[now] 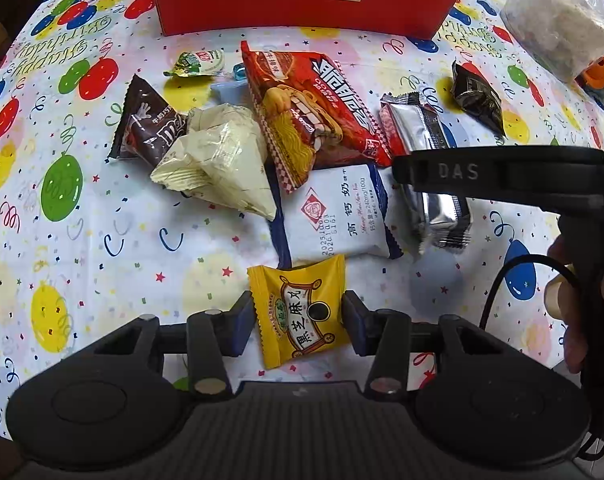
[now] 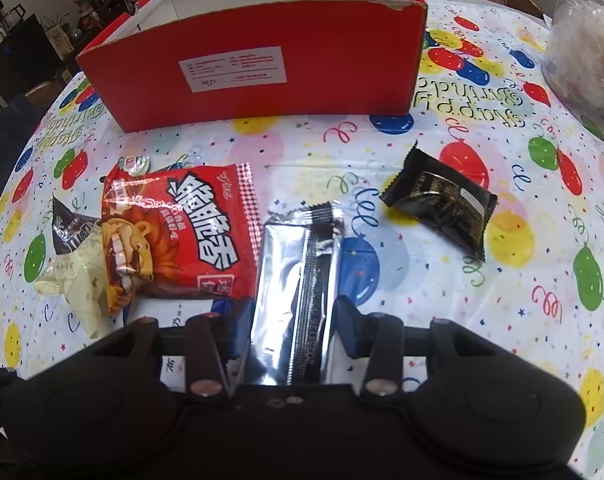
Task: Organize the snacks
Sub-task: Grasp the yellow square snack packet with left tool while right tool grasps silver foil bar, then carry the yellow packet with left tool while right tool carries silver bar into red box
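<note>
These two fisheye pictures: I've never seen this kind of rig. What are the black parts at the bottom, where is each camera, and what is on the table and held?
No robot here: a person holds a two-finger gripper in each hand, with a camera on each looking along its fingers. The black parts are the grippers themselves. In the left wrist view, the left gripper has a yellow packet between its fingers; whether the pads press it is unclear. In the right wrist view, the right gripper is shut on a silver packet. More snacks lie on the balloon tablecloth: a red bag, a black packet. Behind stands an open red box.
</note>
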The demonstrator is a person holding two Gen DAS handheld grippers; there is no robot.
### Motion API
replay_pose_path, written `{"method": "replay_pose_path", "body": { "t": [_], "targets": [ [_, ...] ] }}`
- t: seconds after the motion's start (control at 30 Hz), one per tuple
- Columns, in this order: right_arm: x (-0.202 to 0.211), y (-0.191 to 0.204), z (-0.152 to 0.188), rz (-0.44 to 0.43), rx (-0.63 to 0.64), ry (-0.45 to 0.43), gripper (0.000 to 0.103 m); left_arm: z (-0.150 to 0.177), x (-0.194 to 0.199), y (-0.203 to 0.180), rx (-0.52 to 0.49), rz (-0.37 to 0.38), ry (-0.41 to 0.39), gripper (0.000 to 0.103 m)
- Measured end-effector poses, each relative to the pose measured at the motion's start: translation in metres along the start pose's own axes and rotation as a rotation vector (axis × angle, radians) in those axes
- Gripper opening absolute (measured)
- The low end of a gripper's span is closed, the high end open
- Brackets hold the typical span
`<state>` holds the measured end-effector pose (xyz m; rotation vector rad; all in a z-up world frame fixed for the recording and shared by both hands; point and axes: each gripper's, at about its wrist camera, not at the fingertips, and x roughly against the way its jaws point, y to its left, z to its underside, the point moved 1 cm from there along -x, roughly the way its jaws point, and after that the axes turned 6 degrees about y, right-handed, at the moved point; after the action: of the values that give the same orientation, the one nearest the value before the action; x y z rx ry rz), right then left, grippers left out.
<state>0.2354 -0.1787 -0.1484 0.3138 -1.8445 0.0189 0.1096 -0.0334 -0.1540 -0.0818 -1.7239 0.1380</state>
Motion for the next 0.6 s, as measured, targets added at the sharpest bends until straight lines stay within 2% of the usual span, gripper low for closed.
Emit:
{"method": "replay_pose_path", "body": {
  "t": [0.37, 0.6],
  "targets": [
    [0.026, -0.013, 0.007, -0.039, -0.060, -0.033, 0.040, 0.001, 0.018, 0.016, 0.026, 0.030, -0.035, 0.039],
    [0.047, -0.014, 0.014, -0.040, -0.049, -0.066, 0.040, 0.002, 0.022, 0.024, 0.034, 0.052, -0.042, 0.035]
  ]
}}
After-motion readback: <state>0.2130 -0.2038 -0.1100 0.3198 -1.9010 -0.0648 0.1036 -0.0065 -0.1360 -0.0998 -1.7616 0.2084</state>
